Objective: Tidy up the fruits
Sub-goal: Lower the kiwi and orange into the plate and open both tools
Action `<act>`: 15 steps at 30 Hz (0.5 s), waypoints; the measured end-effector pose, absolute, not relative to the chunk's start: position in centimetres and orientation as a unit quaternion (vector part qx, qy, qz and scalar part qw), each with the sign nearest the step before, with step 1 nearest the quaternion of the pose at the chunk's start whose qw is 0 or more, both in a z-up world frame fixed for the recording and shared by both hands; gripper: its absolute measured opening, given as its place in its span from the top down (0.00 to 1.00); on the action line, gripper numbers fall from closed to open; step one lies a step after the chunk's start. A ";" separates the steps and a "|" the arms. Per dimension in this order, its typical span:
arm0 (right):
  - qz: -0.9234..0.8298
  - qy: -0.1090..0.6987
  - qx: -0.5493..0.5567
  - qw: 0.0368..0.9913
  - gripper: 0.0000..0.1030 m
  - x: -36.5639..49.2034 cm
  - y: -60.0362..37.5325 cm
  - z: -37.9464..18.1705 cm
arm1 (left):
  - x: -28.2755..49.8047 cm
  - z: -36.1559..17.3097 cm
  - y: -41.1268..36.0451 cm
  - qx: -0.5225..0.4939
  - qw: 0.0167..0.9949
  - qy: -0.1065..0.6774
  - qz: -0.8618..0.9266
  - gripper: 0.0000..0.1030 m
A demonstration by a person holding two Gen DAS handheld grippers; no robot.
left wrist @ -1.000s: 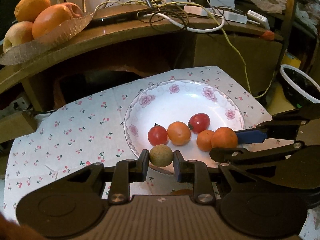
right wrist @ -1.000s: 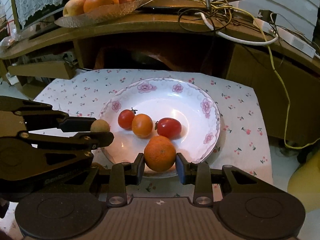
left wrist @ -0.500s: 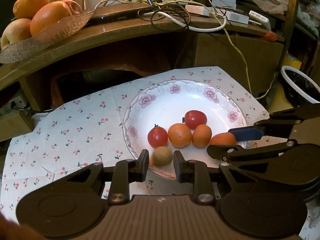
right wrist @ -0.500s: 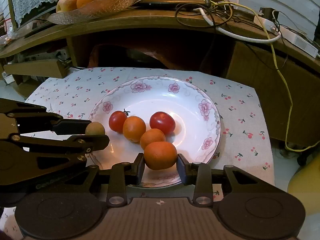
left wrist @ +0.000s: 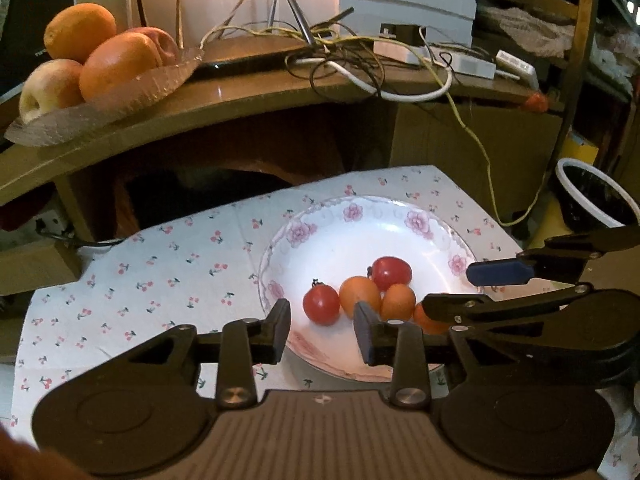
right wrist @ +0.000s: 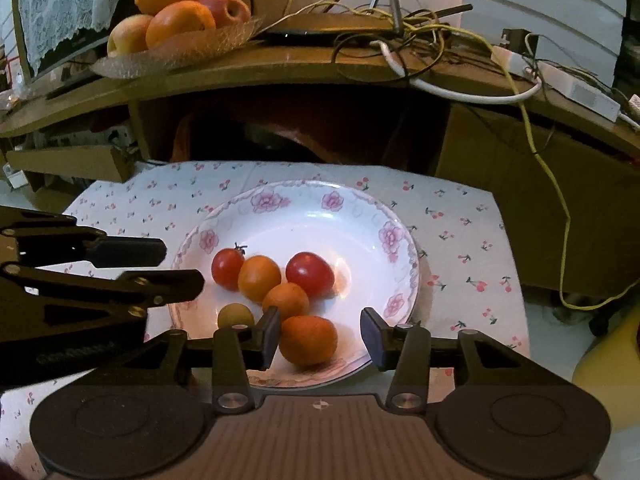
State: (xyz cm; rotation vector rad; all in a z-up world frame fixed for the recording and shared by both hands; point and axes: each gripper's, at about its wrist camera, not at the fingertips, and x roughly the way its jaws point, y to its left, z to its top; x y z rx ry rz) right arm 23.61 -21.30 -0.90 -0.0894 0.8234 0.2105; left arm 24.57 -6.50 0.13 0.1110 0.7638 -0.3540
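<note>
1. The jaws of both grippers stand apart and hold nothing: the left gripper (left wrist: 322,330) hangs over the near left rim of the plate, and the right gripper (right wrist: 320,334) over its near rim.
2. In the right wrist view the mandarin (right wrist: 308,340) lies on the plate between the right jaws, close to the left jaw and clear of the right one; whether it touches the left jaw cannot be told.
3. The small tan-green fruit (right wrist: 235,316) rests on the plate just left of the right gripper's left jaw, outside the gap. In the left wrist view it is hidden, and only bare plate and a red tomato show between the left jaws.
4. Behind these, four more fruits cluster on the plate: a stemmed red tomato (right wrist: 227,268), an orange fruit (right wrist: 259,278) touching it, a smaller orange fruit (right wrist: 285,300) just in front, and a second red tomato (right wrist: 310,274) to the right.
5. The white plate (right wrist: 304,204) has a pink flower border and sits on a cherry-print cloth (right wrist: 460,224) covering the bench.
6. Beyond, a wooden shelf (right wrist: 280,66) carries a glass dish (right wrist: 172,50) of oranges and apples, and a tangle of cables (right wrist: 420,40).
</note>
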 end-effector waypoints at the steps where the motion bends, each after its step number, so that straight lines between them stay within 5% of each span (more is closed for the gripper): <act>1: 0.101 0.397 -0.042 0.911 0.56 23.5 -21.4 -0.8 | 24.5 0.2 -6.4 0.053 0.912 0.369 -0.171 0.61; 15: 0.092 0.386 -0.012 0.918 0.55 22.6 -22.8 0.1 | 23.1 1.1 -5.4 0.054 0.914 0.364 -0.172 0.60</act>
